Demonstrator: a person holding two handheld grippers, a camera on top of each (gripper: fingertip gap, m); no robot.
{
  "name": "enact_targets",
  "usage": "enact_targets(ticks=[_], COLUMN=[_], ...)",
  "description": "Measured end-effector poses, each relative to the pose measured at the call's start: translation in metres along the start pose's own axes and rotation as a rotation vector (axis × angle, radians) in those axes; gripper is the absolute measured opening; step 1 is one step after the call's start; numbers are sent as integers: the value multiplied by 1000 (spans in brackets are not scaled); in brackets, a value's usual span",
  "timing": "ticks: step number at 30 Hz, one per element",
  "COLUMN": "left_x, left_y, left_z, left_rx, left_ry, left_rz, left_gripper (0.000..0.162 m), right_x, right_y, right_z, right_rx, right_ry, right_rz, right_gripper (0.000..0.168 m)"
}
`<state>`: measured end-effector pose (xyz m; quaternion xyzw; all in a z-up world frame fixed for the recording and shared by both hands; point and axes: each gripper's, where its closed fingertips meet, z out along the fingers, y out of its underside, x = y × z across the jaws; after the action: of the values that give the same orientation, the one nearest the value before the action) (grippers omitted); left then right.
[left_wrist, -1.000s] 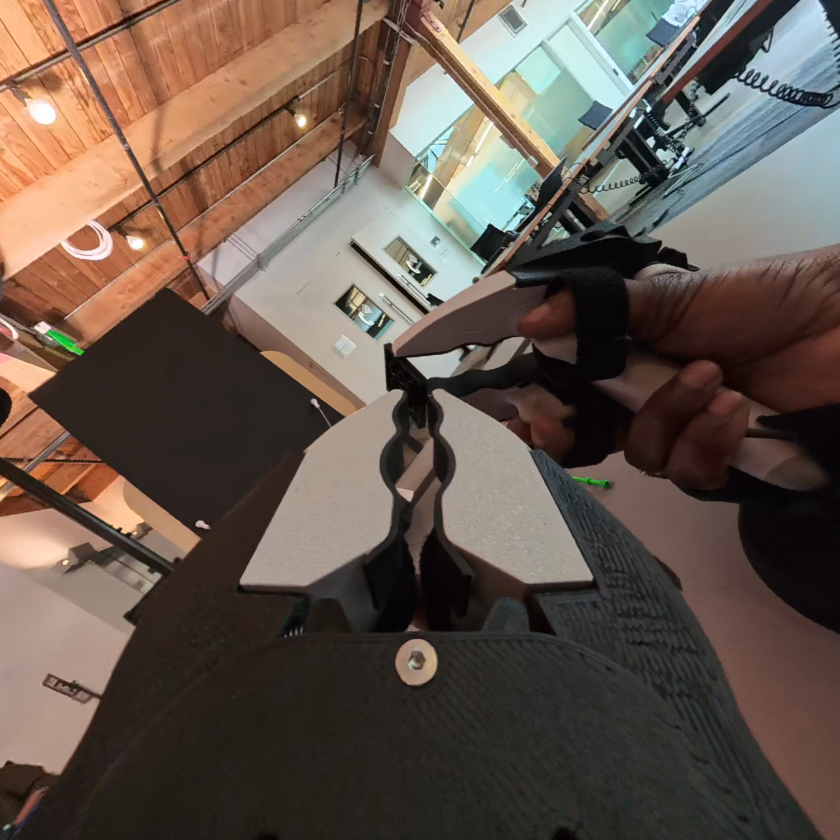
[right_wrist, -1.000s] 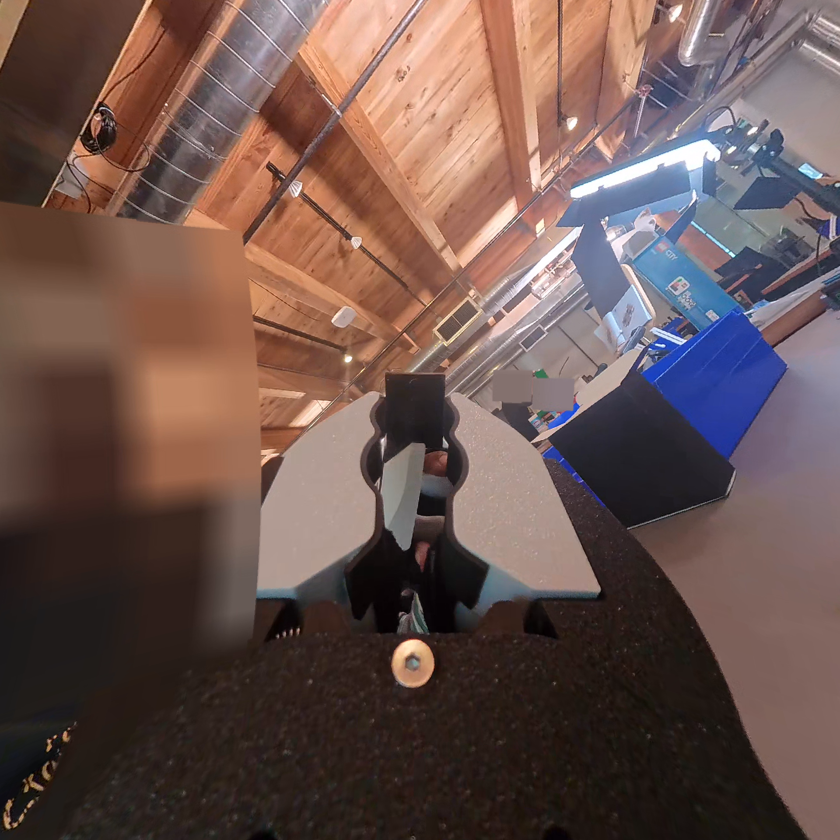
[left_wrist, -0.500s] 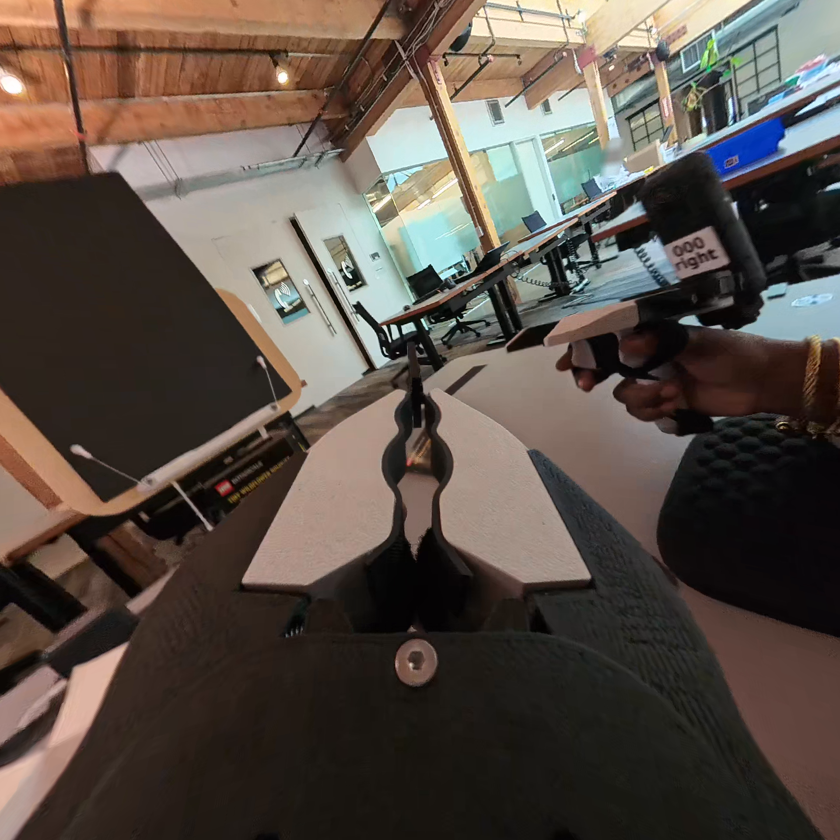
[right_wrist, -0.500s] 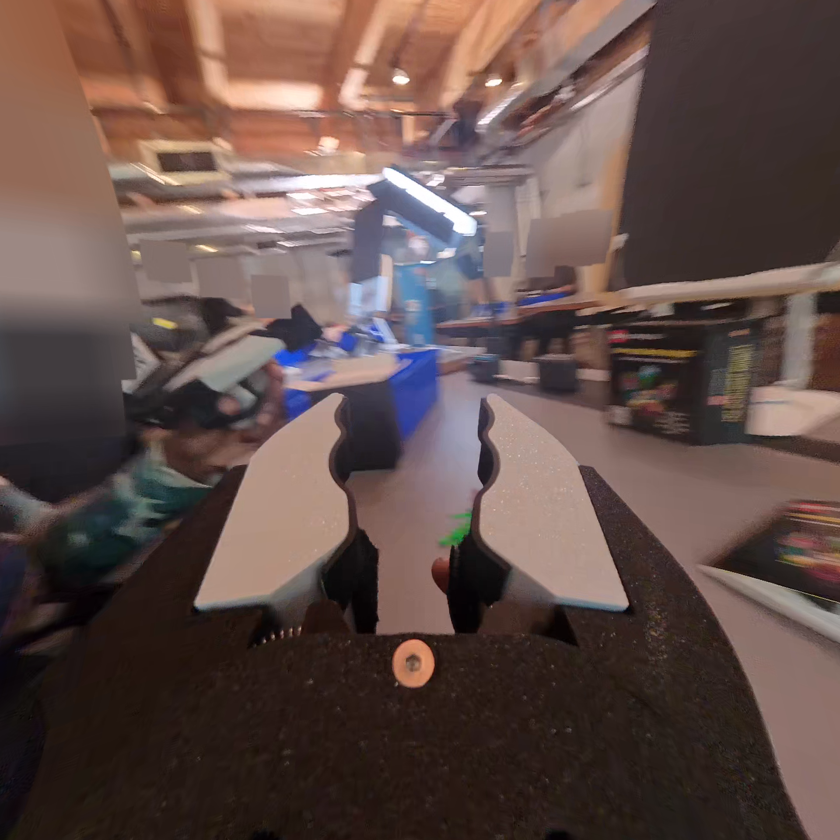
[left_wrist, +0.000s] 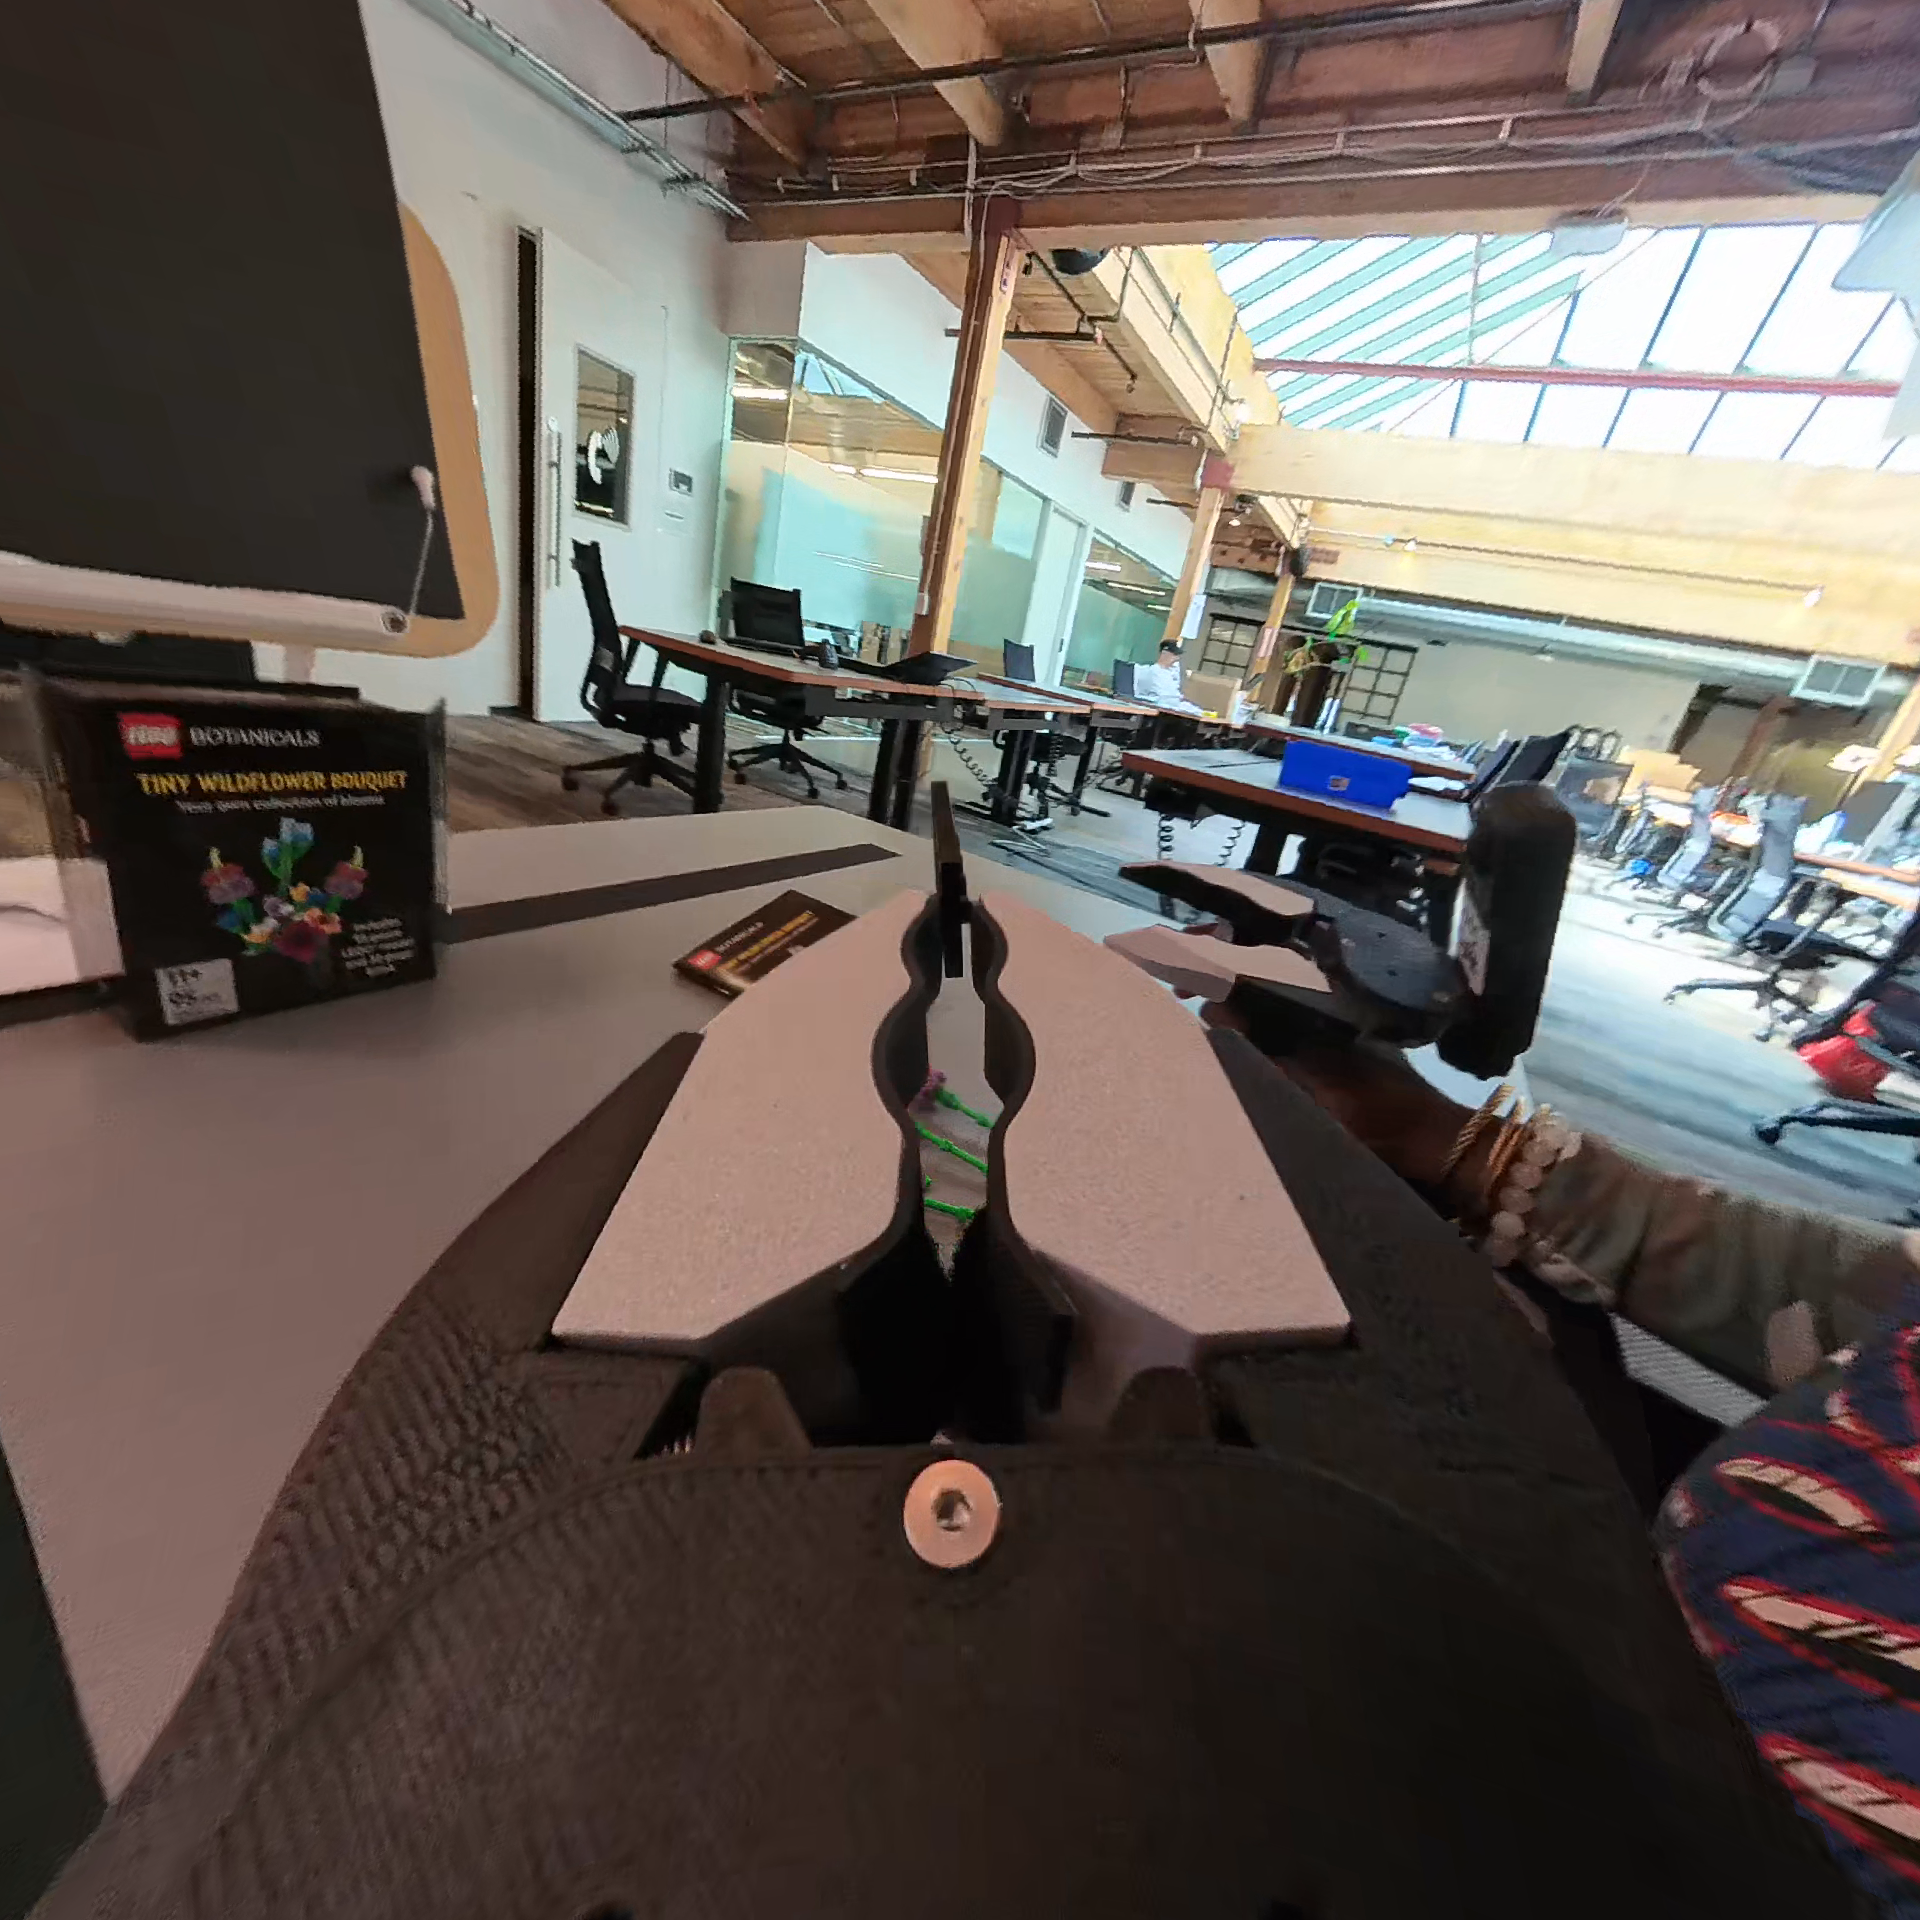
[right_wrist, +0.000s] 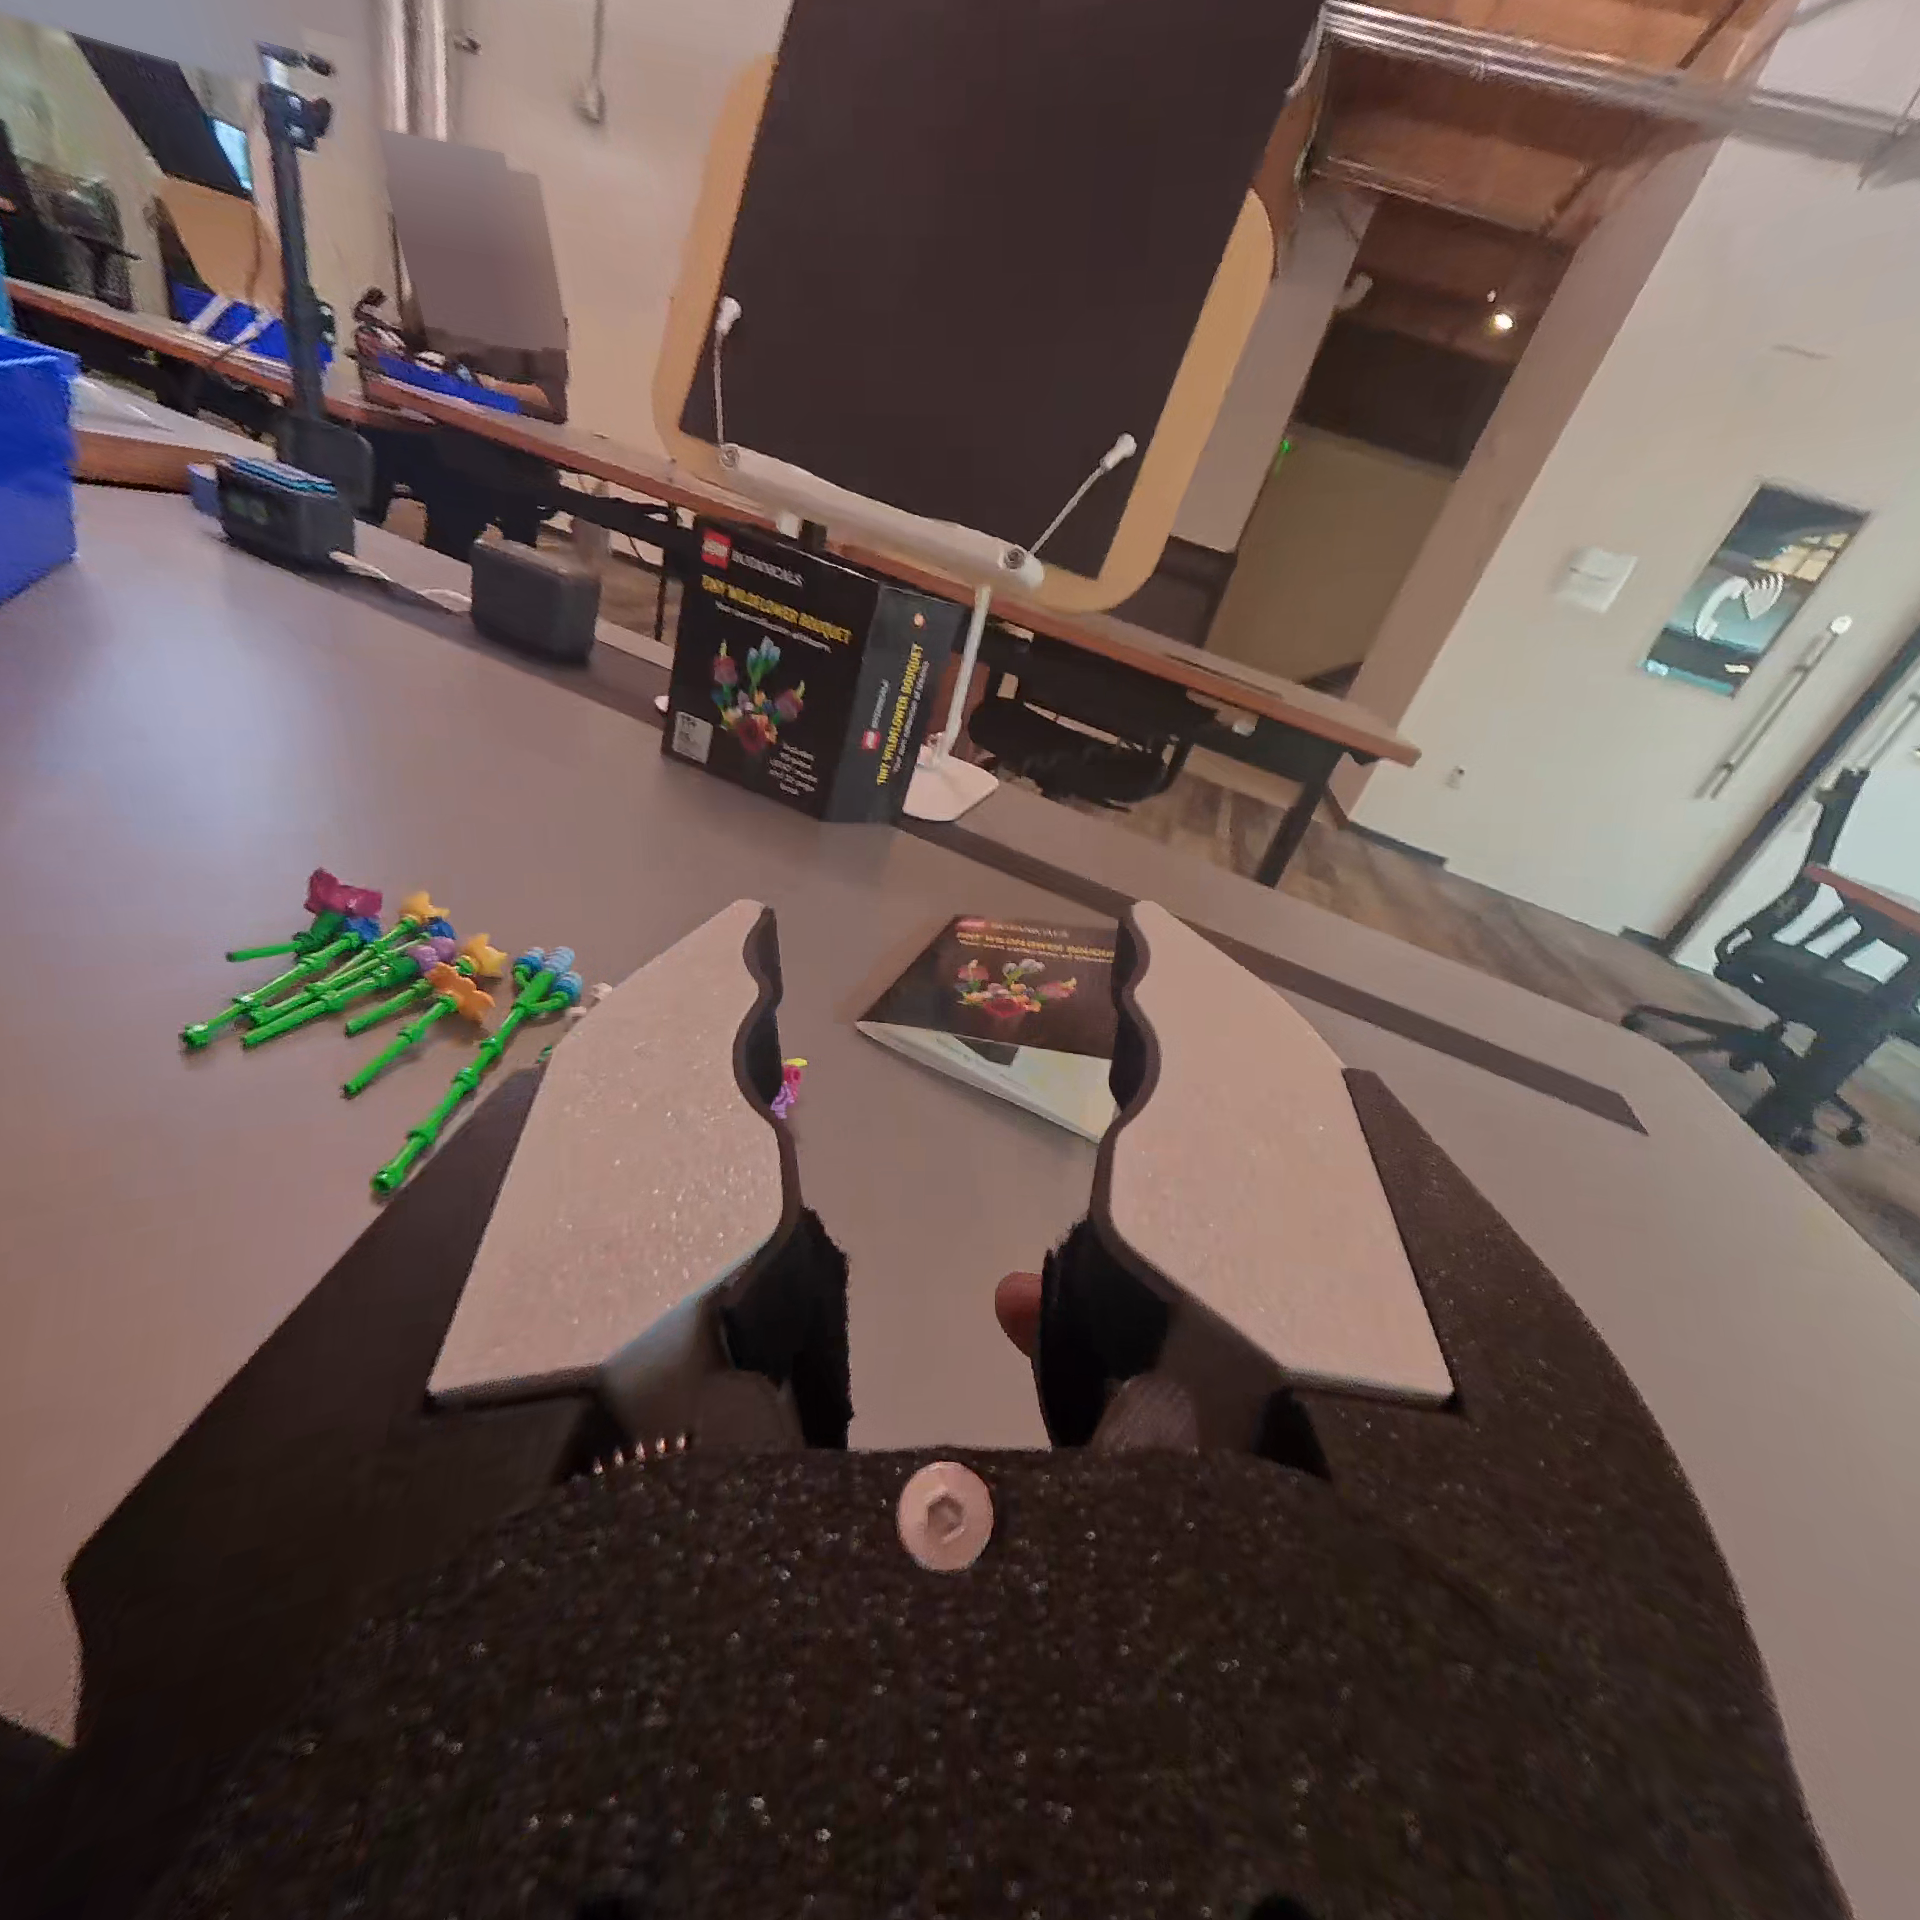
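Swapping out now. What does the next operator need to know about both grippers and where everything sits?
Left gripper: shut, raised above the table, no toy piece in it.
Right gripper: open, empty, low over the table.
Toy flower stems: loose pile on the table, left of the right gripper.
Small purple piece: on the table by the right gripper's left finger.
Booklet: flat, just ahead of the right gripper.
Black box: upright, farther back.
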<state>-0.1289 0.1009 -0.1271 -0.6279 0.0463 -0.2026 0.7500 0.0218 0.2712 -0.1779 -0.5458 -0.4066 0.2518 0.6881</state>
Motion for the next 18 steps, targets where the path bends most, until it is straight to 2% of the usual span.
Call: enact_targets(ticks=[4,8,18], left_x=[-9,-12,-10], left_y=[3,3,7], left_z=[-6,-9,-8], left_rx=[-1,14,-9], left_ry=[1,-1,1], left_rz=[-94,-126,-104], left_gripper=[5,5,5], right_x=[4,-2,-4], right_y=[6,13,14], right_z=[1,6,7], right_rx=[-21,-64,-72], right_ry=[10,-14,-27], right_rz=[51,16,12], right_gripper=[62,63,62])
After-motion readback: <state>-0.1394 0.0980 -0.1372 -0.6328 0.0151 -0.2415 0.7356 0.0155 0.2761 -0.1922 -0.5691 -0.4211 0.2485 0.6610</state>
